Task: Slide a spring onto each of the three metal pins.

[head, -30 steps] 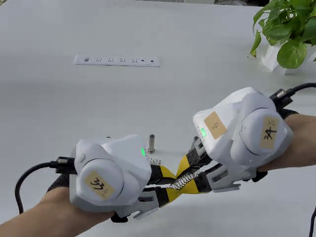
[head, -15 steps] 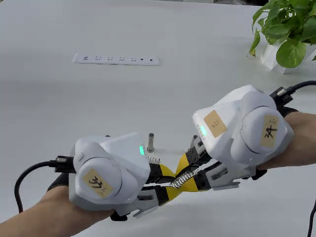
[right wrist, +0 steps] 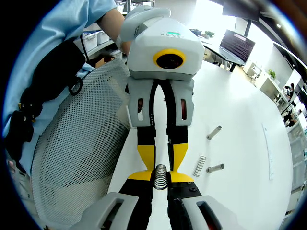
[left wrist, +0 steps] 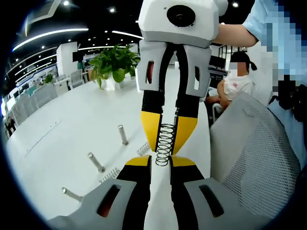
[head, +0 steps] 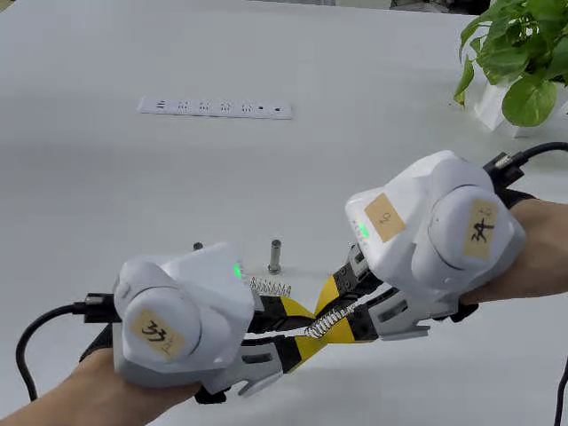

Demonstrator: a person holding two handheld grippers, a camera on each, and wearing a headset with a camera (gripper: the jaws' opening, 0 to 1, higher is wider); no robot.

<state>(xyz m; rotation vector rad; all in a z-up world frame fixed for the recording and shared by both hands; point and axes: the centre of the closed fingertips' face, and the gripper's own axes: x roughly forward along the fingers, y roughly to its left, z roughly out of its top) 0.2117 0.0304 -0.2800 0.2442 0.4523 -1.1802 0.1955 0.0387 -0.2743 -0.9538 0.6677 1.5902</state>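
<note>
Head view, nearest first: the left gripper and the right gripper meet tip to tip low in the picture. Between them they carry one spring clear of the table. Both pairs of jaws look clenched on it, the left on its near end and the right further along the coil. The left gripper view bears this out, with the coil running straight away from the left jaws into the right gripper's yellow tips.

The spring's long axis lies close to level, running from about 8 o'clock to 2 o'clock. The nearest pin stands upright on the table at roughly 11 o'clock from the spring, near but apart. To thread it, I judge that the coil must be swung upright and an open end brought down over the pin's top. Of the two, the left gripper's body sits on the pins' side.

A loose spring lies flat just in front of that pin. A second pin peeks over the left gripper's housing at 10 o'clock. In the left gripper view a third pin completes the row, with another loose spring beside it. All three pins look bare.

Farther off at 12 o'clock lies a power strip, and a potted plant stands at 2 o'clock.
</note>
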